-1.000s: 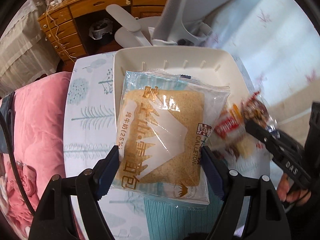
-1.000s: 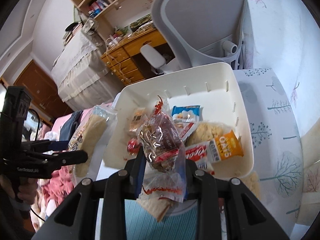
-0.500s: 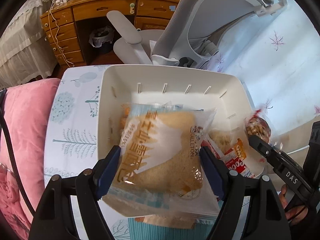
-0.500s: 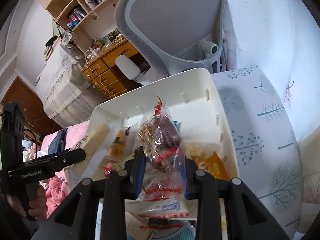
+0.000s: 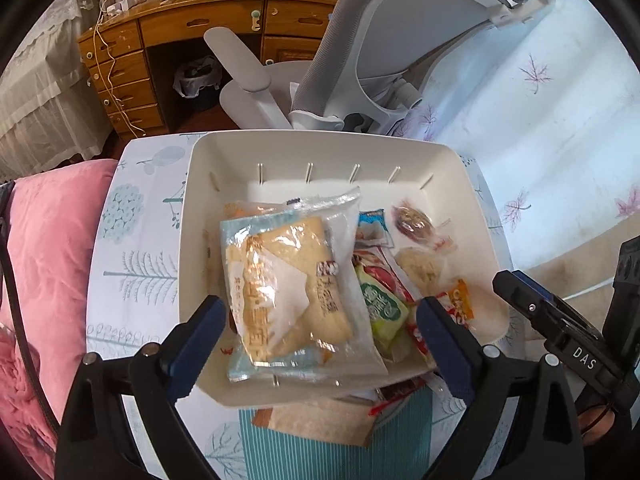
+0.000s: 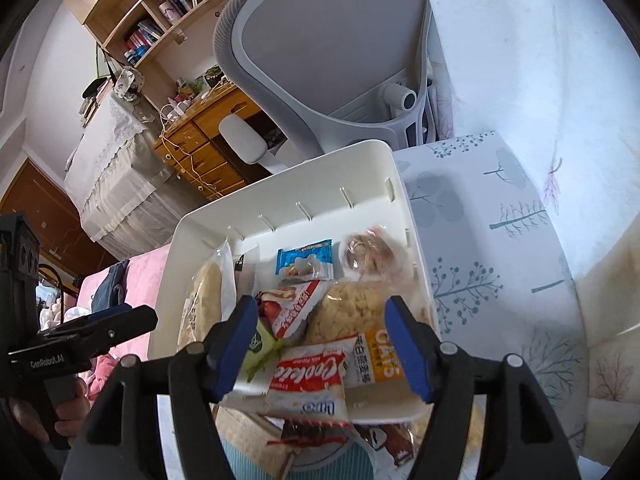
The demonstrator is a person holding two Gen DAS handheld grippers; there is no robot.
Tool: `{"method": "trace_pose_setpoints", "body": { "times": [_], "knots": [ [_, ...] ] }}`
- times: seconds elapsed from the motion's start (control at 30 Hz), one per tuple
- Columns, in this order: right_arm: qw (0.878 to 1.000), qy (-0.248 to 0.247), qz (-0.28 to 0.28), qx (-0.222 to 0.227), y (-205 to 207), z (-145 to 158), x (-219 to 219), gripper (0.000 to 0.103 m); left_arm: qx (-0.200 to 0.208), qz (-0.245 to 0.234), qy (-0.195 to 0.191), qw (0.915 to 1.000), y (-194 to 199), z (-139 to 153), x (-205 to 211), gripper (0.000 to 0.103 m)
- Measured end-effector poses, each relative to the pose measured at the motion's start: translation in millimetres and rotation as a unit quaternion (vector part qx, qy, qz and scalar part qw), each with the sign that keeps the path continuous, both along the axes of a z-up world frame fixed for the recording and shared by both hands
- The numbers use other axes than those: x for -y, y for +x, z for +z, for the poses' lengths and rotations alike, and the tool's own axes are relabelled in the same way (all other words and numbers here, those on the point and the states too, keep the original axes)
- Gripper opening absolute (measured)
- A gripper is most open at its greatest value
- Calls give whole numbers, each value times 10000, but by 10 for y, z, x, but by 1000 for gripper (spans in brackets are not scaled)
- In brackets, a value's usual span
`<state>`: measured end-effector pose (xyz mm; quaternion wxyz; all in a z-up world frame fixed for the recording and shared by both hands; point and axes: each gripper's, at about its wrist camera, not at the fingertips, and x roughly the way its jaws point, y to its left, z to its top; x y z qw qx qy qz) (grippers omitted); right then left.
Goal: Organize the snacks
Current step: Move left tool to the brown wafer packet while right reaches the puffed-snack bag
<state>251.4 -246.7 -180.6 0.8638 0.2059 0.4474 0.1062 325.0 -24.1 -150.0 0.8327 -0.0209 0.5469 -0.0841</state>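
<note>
A white plastic bin (image 5: 400, 148) (image 6: 280, 192) sits on the tree-print table and holds several snack packs. A bread pack in clear blue-edged wrap (image 5: 288, 292) lies in its left part, free of my left gripper (image 5: 320, 344), which is open above the bin's near rim. A clear bag of brown nut snack (image 5: 412, 222) (image 6: 368, 256) lies at the bin's far right, free of my right gripper (image 6: 320, 344), which is open over the near packs. A red-and-white cookie pack (image 6: 312, 376) lies below it.
A grey office chair (image 5: 400, 60) (image 6: 320, 52) stands right behind the table. A wooden desk with drawers (image 5: 160, 40) is further back. A pink quilt (image 5: 40, 260) lies left of the table. More snack packs (image 5: 320, 420) lie on a teal striped mat before the bin.
Both grippers opened. The bread pack dropped from the left gripper into the bin's left part. The nut bag dropped from the right gripper into the bin's far right.
</note>
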Motion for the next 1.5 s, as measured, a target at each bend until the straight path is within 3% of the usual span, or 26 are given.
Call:
{"method": "trace_pose_setpoints", "body": {
  "times": [0.17,0.27,0.43,0.8,1.1,1.37,1.5],
  "knots": [
    [10000,-27,59,45,-214,128,80,67,59,86,5,9999,-227,149,62,95],
    [9999,-66,74,107,-343,222,148,76,101,194,-2,9998,-389,244,84,95],
    [9997,-91,129,192,-534,339,276,77,186,469,2,9987,-689,377,88,96],
    [9986,-343,409,68,-911,288,402,77,-55,1307,-113,9913,-1167,235,-21,95],
    [9945,-814,660,-67,-1120,16,332,77,-551,2148,-407,9742,-1400,-216,-147,95],
    [9869,-1335,897,103,-1291,-267,249,77,-928,2861,-702,9511,-1465,-597,-192,95],
    [9810,-1611,1076,129,-1298,-405,230,77,-1091,3166,-657,9400,-1411,-751,-194,95]
  ]
}}
